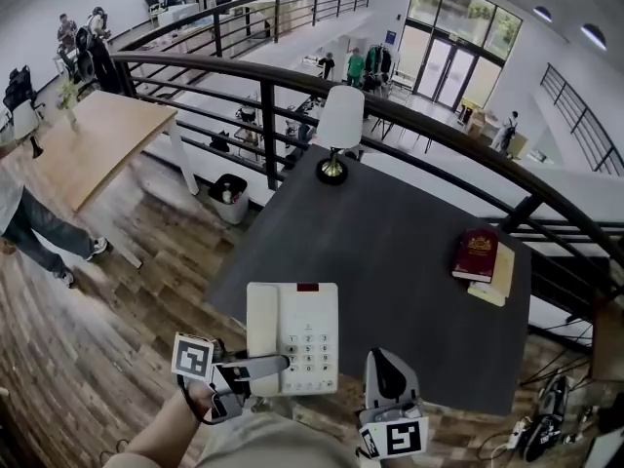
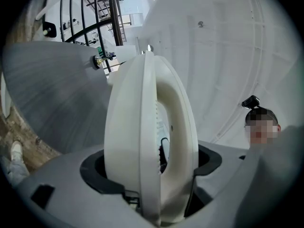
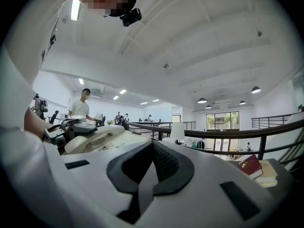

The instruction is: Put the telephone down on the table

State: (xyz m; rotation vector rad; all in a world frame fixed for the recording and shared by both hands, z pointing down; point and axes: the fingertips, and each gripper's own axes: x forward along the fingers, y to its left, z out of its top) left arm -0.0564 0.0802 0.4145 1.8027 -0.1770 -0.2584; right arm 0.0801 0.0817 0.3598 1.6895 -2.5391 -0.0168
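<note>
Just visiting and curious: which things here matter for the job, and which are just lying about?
Job: telephone, left gripper shut on it, table.
Lying about: lamp, two books; right gripper shut, empty.

The telephone (image 1: 292, 337) has keypad print too small to read; at three o'clock a red book (image 1: 476, 254) half covers a tan book (image 1: 505, 273).

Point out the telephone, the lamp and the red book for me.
telephone (image 1: 310, 347), head view, on its keypad.
lamp (image 1: 341, 117), head view, on the white shade.
red book (image 1: 476, 253), head view, on its top cover.
</note>
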